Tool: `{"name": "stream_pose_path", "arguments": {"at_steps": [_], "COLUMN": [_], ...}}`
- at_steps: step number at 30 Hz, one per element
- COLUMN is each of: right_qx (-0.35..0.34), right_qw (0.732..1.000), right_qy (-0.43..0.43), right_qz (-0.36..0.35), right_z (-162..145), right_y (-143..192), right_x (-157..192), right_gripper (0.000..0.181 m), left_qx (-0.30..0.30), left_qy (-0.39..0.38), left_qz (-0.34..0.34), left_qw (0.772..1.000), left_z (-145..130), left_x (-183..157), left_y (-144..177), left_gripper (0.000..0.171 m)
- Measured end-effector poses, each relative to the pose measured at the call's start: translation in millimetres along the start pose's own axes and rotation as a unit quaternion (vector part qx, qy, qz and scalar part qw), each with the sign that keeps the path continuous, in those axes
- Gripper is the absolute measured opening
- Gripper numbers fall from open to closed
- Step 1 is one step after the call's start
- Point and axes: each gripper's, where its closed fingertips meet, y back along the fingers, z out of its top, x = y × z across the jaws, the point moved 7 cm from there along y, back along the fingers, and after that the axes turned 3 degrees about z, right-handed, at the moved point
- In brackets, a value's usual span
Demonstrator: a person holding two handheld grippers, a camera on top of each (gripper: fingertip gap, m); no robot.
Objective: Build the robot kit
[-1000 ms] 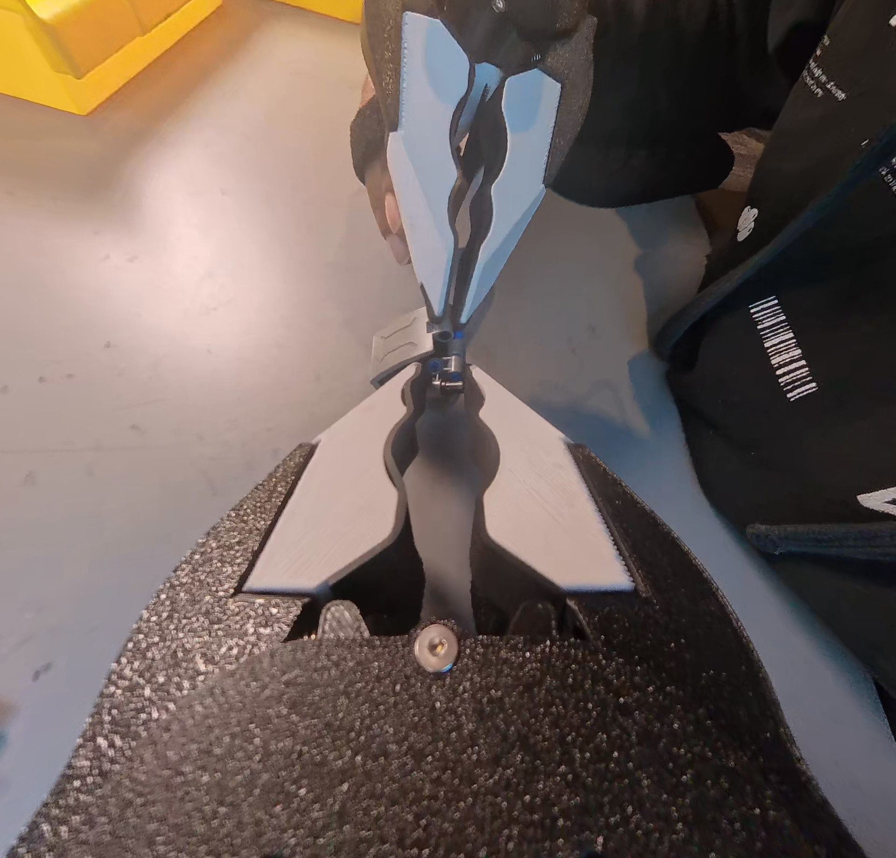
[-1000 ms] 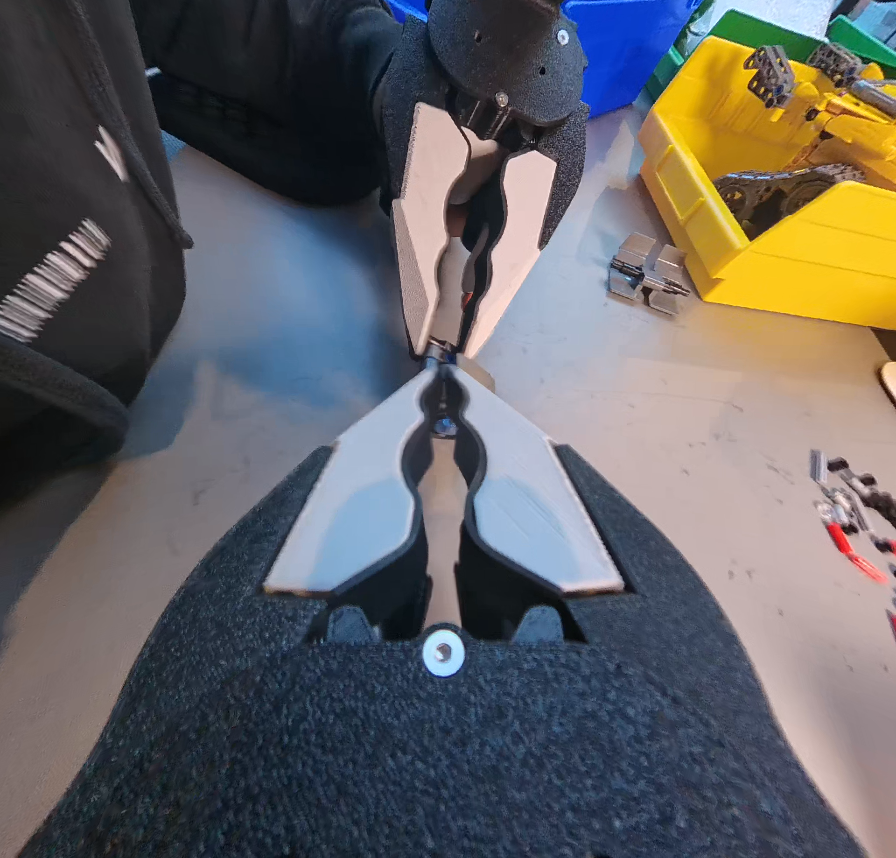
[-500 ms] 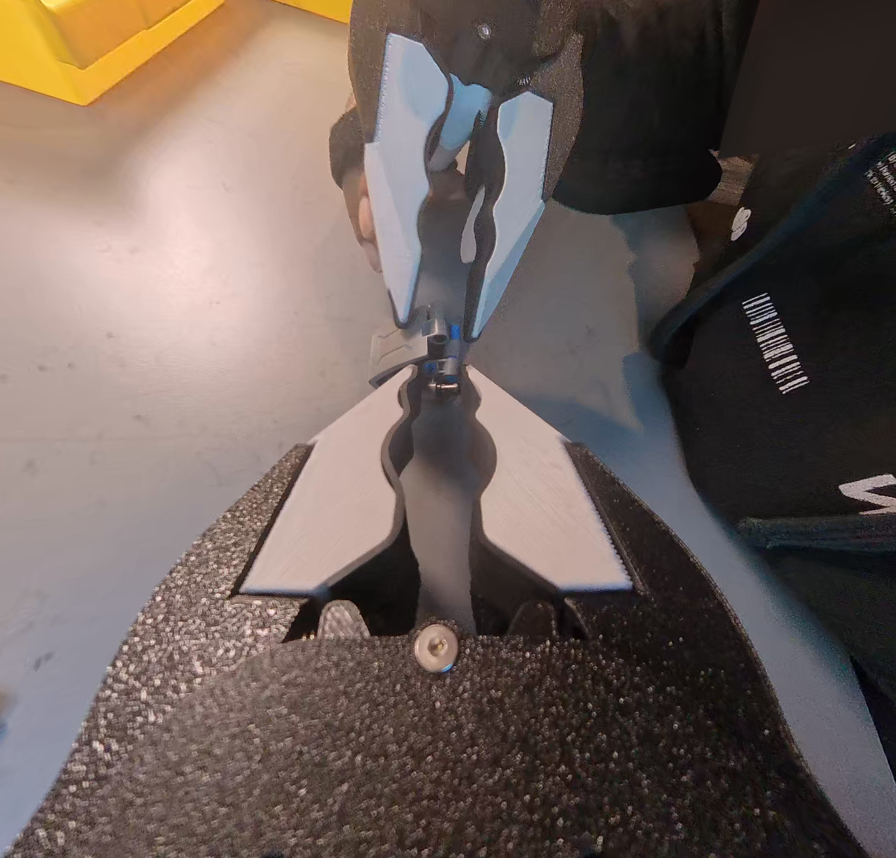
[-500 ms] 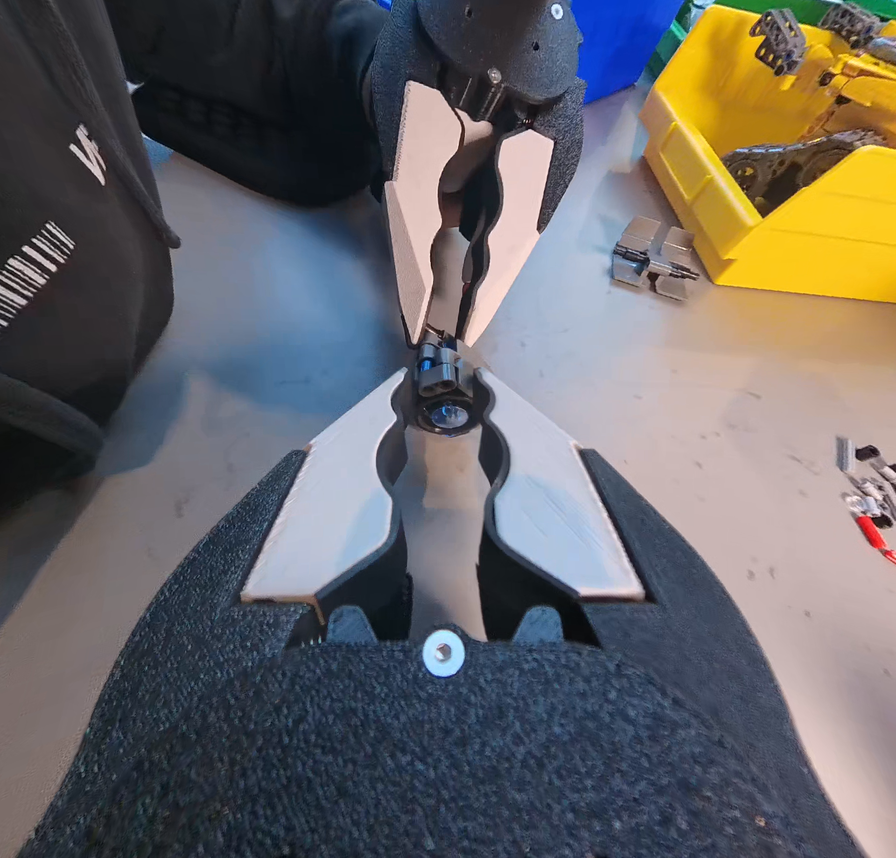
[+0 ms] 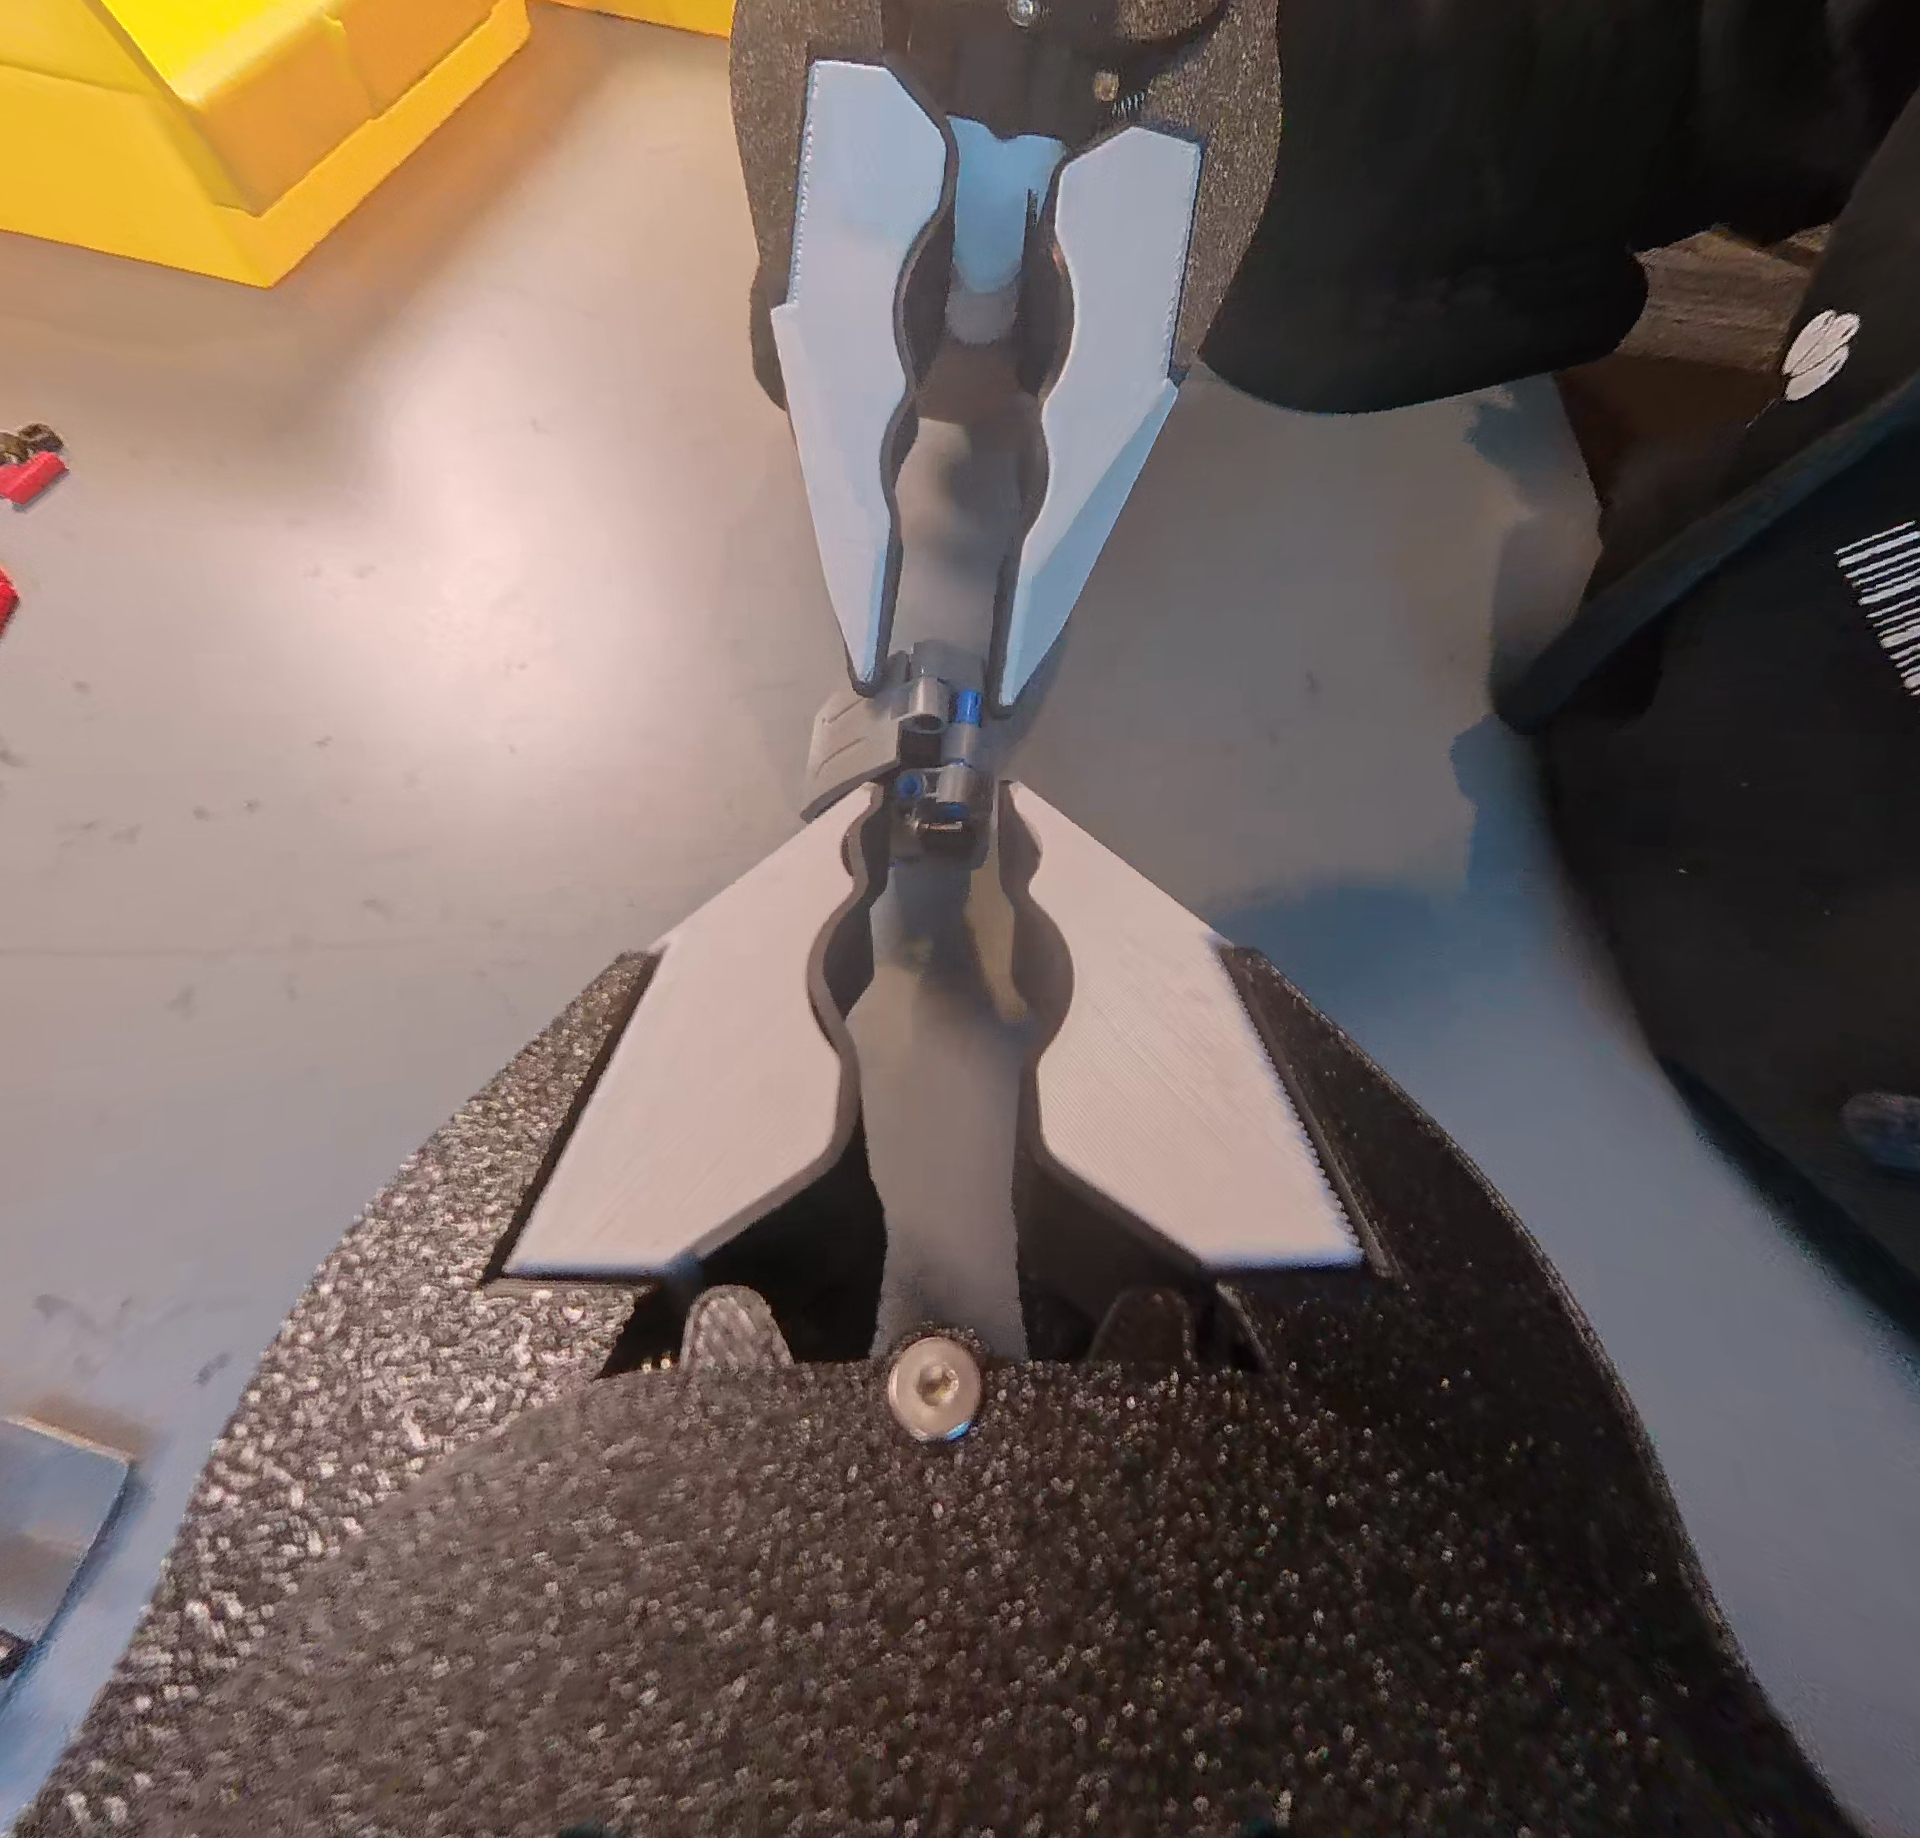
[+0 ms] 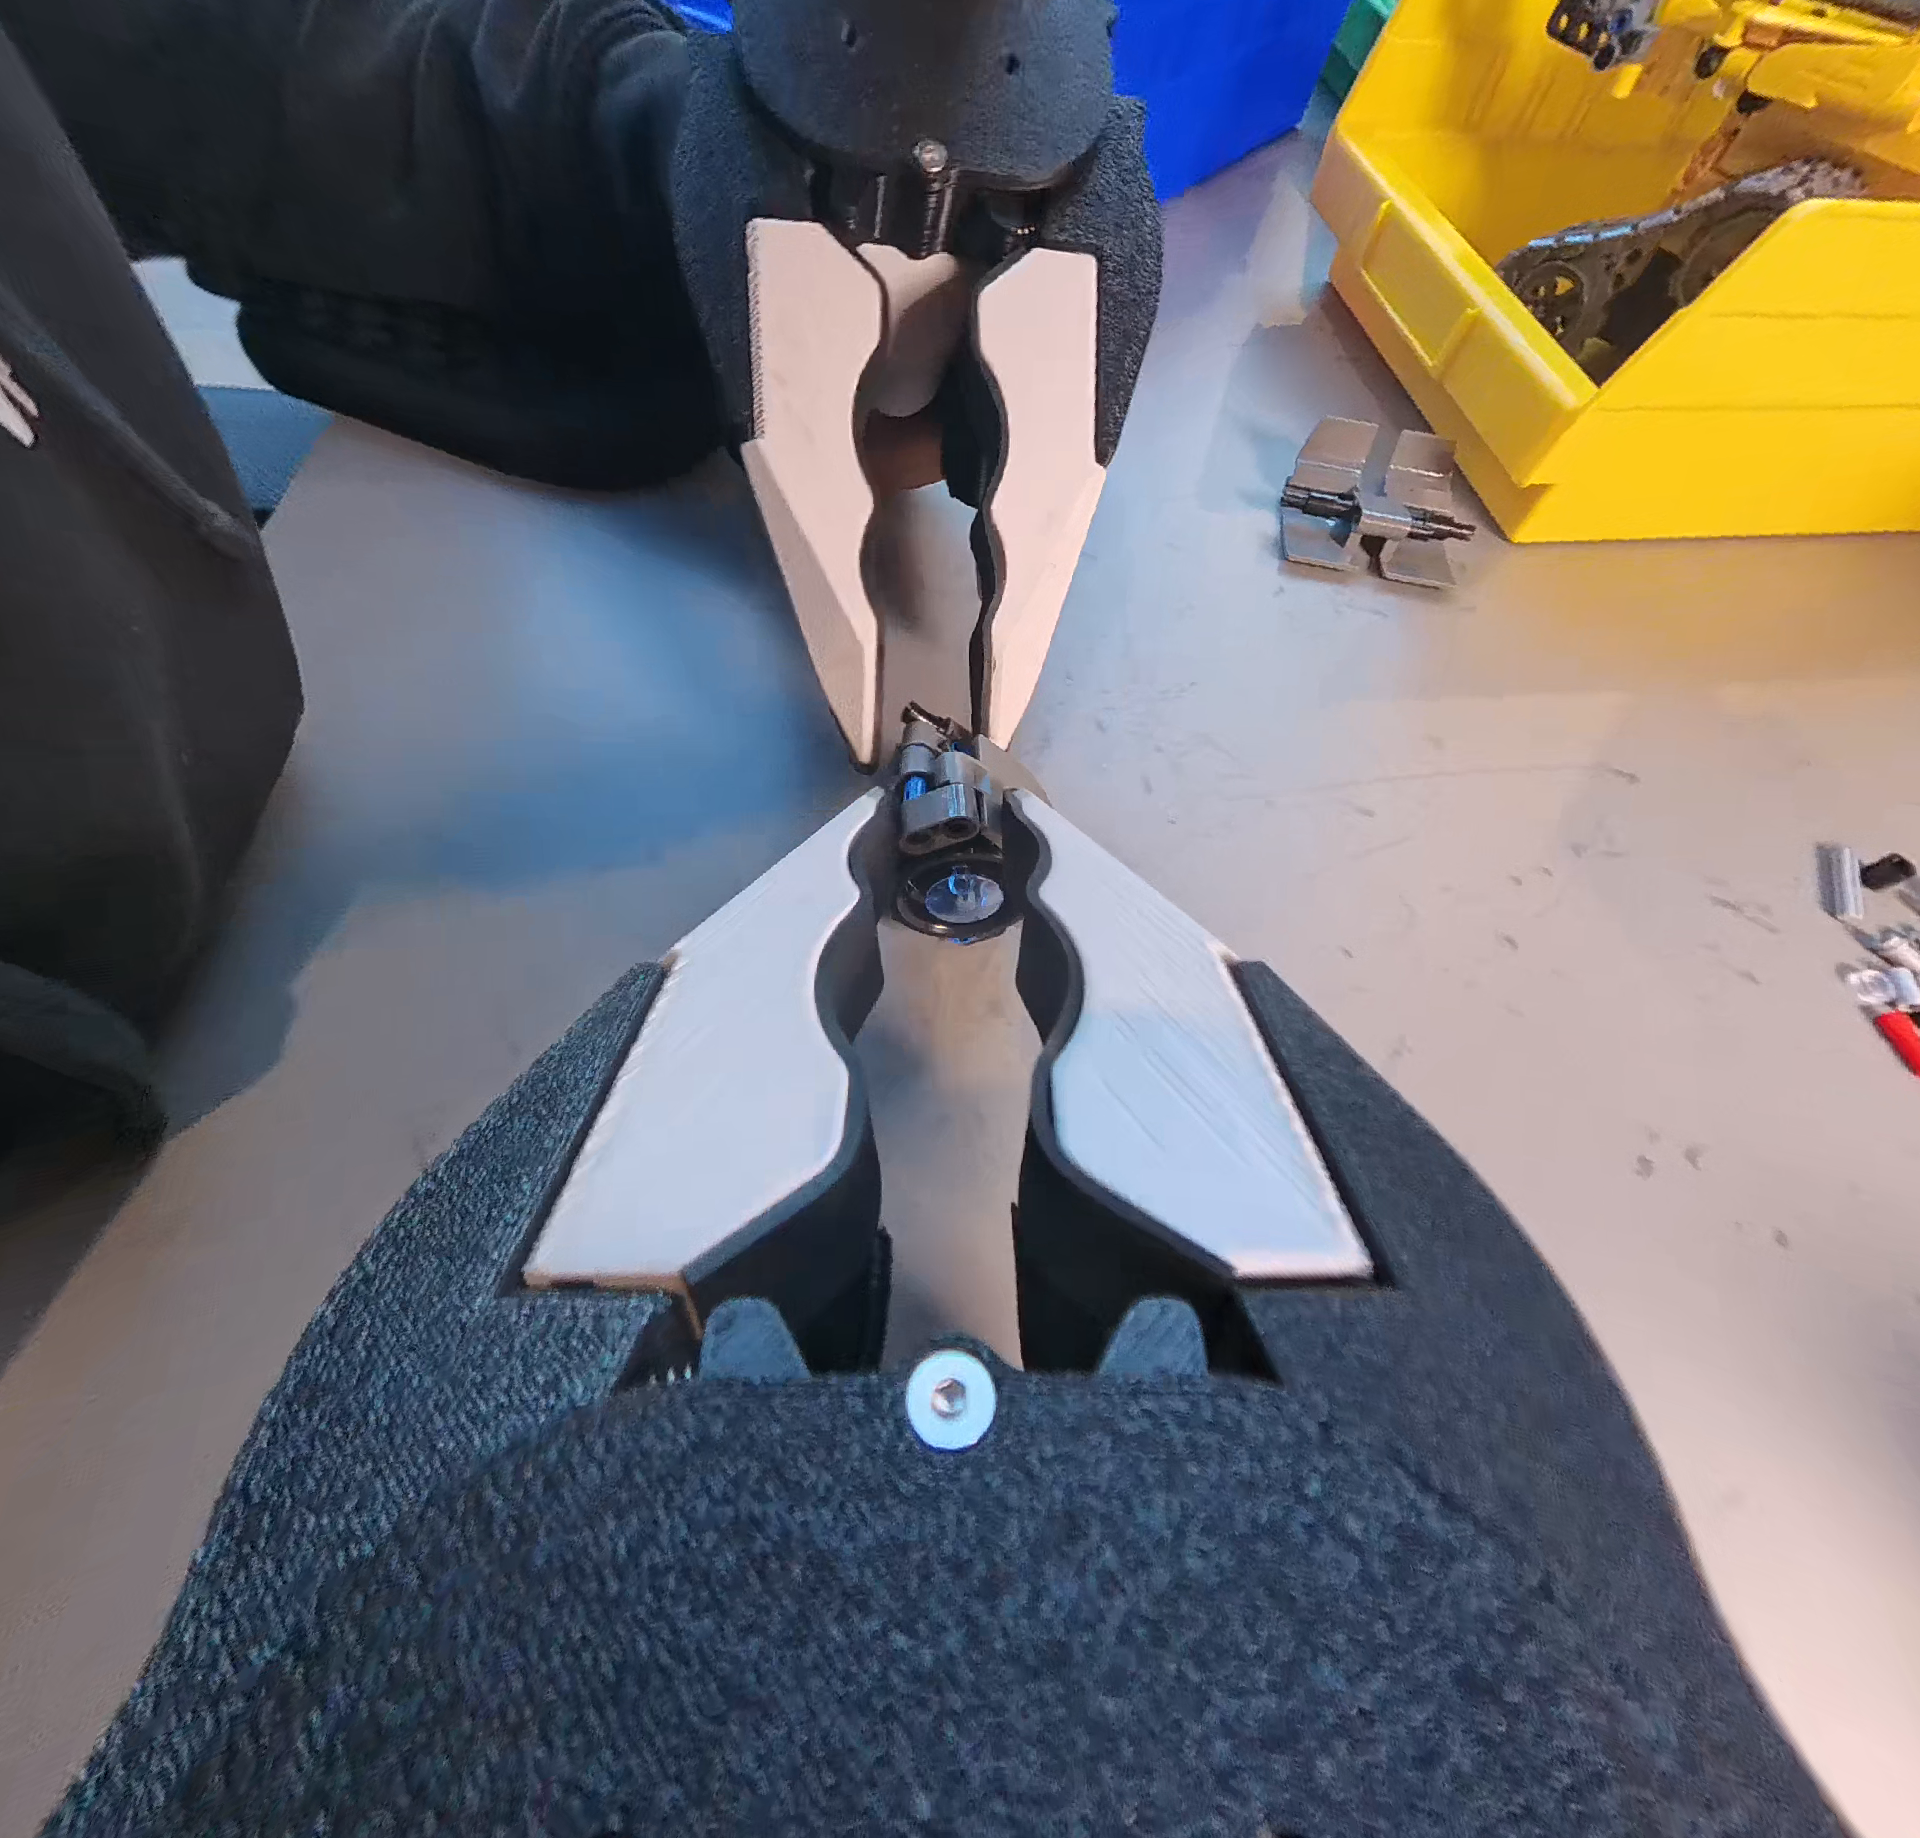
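Centrally, my left gripper (image 5: 940,812) and my right gripper (image 6: 940,827) meet tip to tip above the grey table (image 6: 1351,853). Both pinch 1 small dark grey building-block assembly (image 6: 940,812) with blue pins: the left grips its near end in the left wrist view, the right holds the end bearing a round clear lens piece (image 6: 951,900). Whether the 2 halves are fully joined I cannot tell. Far right stands a yellow bin (image 6: 1714,406) of parts; a grey block piece (image 6: 1371,521) lies beside it.
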Motion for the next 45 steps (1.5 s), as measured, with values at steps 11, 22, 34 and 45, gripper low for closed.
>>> {"name": "stream_pose_path", "arguments": {"at_steps": [11, 22, 34, 45], "right_qx": [-0.017, 0.055, 0.105, 0.111], "right_qw": [0.999, 0.998, 0.993, 0.992], "right_qy": [-0.051, 0.010, 0.042, -0.022], "right_qz": [0.003, -0.015, -0.012, -0.052], "right_z": [1.1, -14.3, -16.1, -12.3], "right_y": [-1.0, -1.5, -22.6, -21.0], "right_x": [-2.5, -2.4, -4.8, -2.7], "right_gripper": [0.019, 0.047, 0.040, 0.035], "left_qx": [0.005, 0.019, 0.038, 0.047], "left_qy": [0.001, 0.028, -0.010, 0.001], "left_qz": [0.008, -0.011, -0.008, 0.006], "left_qw": [1.000, 0.999, 0.999, 0.999], "left_z": [-0.7, -8.9, -14.4, -16.7], "left_x": [2.1, 7.9, 7.8, 12.0], "left_y": [0.0, 0.8, 2.2, 1.2], "left_gripper": [0.018, 0.017, 0.017, 0.037]}}
